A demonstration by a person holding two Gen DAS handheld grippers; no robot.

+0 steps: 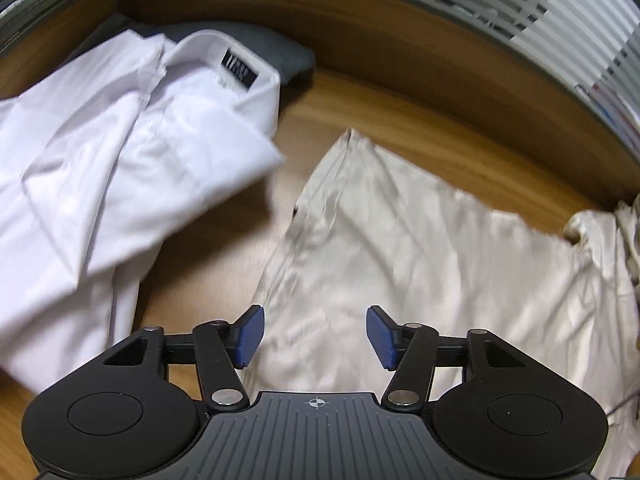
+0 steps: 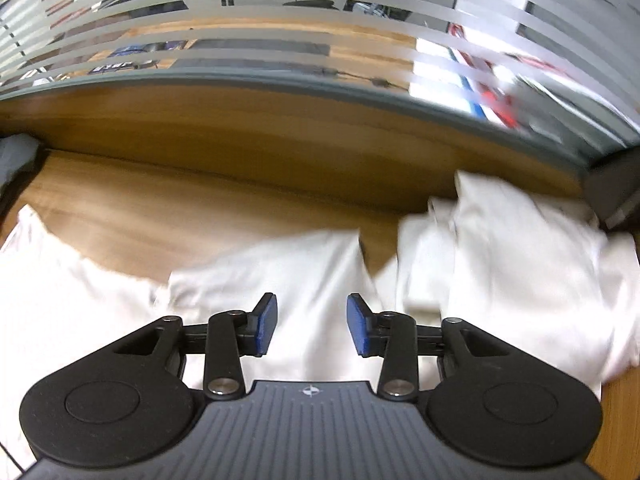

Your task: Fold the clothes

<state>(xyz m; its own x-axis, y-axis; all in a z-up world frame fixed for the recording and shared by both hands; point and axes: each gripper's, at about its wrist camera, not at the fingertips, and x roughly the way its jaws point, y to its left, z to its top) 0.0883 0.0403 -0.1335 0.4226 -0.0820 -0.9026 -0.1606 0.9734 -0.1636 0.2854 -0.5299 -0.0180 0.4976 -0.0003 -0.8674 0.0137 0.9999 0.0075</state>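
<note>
A cream satin garment (image 1: 420, 248) lies spread on the wooden table (image 1: 224, 248), its far corner pointing away from me. My left gripper (image 1: 316, 334) hovers open over its near left part, nothing between the blue pads (image 1: 251, 334). In the right wrist view the same cream garment (image 2: 312, 276) lies below my right gripper (image 2: 312, 328), which is open and holds nothing. A bunched cream part (image 2: 512, 264) lies to the right of it. A folded white dress shirt (image 1: 120, 152) with a black collar label lies at the left.
A dark grey garment (image 1: 280, 54) lies behind the white shirt. A raised wooden wall (image 2: 280, 128) topped by striped frosted glass (image 2: 280, 20) closes the table's far side. A dark object (image 2: 612, 188) stands at the far right corner.
</note>
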